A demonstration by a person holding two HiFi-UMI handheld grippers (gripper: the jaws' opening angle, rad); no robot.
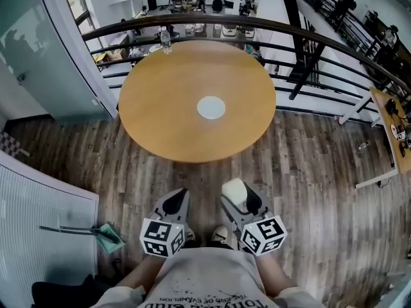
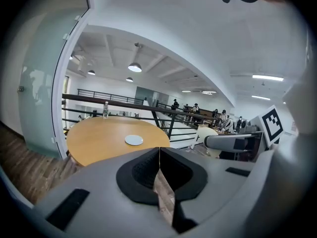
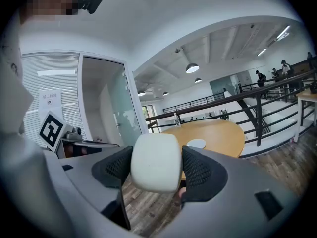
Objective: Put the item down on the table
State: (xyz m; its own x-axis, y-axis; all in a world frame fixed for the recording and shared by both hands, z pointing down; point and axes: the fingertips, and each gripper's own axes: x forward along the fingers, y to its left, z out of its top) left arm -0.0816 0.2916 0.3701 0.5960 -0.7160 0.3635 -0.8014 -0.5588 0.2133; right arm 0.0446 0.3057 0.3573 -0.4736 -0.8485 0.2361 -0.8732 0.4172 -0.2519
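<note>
1. Right gripper jaws clamp the pale rounded item by its sides and carry it in the air, well short of the table.
2. Left gripper is pinched together on nothing and hangs idle beside it.
3. Bare floor lies ahead. The tabletop is open around the white disc, and the bottle stands at the far rim by the railing.

Your white item hides part of the round table; the bottle at the table's far edge is too small to read.
</note>
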